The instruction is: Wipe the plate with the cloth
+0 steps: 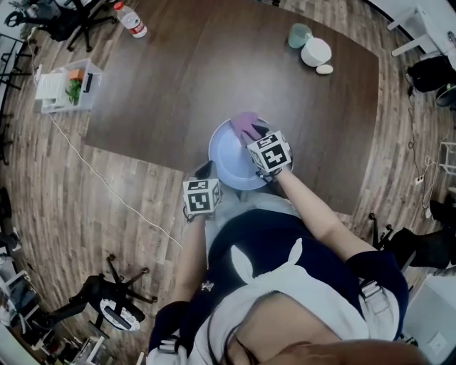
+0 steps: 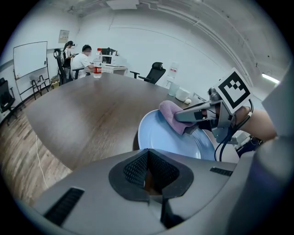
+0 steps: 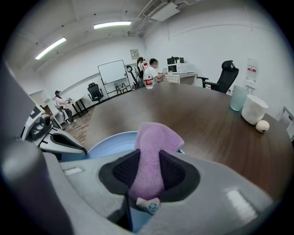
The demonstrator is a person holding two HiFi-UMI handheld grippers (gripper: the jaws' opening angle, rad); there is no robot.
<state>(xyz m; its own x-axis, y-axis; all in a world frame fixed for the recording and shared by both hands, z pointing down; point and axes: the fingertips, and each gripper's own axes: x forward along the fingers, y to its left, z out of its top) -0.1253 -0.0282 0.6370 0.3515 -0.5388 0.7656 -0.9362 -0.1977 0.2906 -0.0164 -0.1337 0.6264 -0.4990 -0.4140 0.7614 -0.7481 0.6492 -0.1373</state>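
A light blue plate (image 1: 226, 162) lies at the near edge of the dark wooden table (image 1: 178, 85). A purple cloth (image 1: 245, 124) rests on the plate's far right part, and my right gripper (image 1: 255, 134) is shut on it. In the right gripper view the cloth (image 3: 154, 142) runs up between the pads and folds over the plate (image 3: 108, 143). My left gripper (image 1: 206, 171) sits at the plate's near left rim, its jaws closed on the edge (image 2: 148, 153). From the left gripper view I see the plate (image 2: 170, 140), the cloth (image 2: 169, 111) and the right gripper (image 2: 186, 117) pressing it down.
A green cup (image 1: 298, 34), a white bowl (image 1: 316, 51) and a small pale object (image 1: 324, 69) stand at the table's far right. A water bottle (image 1: 132, 20) is at the far left. A clear bin (image 1: 68, 85) and office chairs stand on the floor.
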